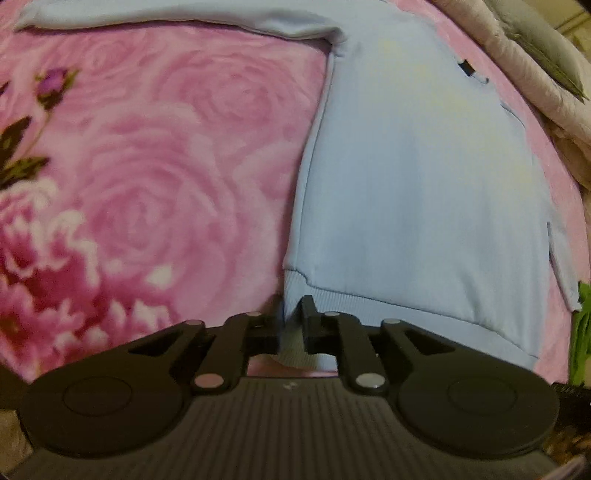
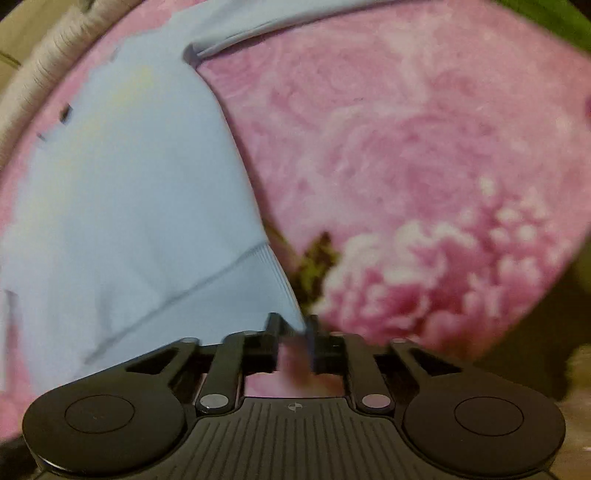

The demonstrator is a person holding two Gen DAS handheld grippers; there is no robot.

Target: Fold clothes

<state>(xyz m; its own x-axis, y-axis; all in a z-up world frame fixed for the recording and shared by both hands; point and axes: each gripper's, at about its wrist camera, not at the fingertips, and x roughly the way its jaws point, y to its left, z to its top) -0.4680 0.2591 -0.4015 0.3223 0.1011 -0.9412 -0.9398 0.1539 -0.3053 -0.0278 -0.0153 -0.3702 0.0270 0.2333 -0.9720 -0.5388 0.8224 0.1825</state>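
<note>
A light blue sweatshirt (image 1: 417, 177) lies spread on a pink rose-print blanket (image 1: 155, 177). One sleeve (image 1: 166, 16) stretches across the far side to the left. My left gripper (image 1: 293, 308) is shut on the left corner of the ribbed hem (image 1: 369, 306). In the right wrist view the sweatshirt (image 2: 122, 206) fills the left half, and my right gripper (image 2: 295, 325) is shut on the right corner of its ribbed hem (image 2: 258, 273). The blanket (image 2: 406, 147) shows to the right. This view is blurred.
A pale quilted cover (image 1: 535, 85) and a grey pillow (image 1: 546, 48) lie beyond the sweatshirt. The quilted cover also shows at the upper left of the right wrist view (image 2: 40, 70). Green fabric (image 1: 583, 332) sits at the right edge. The blanket's edge drops off at lower right (image 2: 535, 314).
</note>
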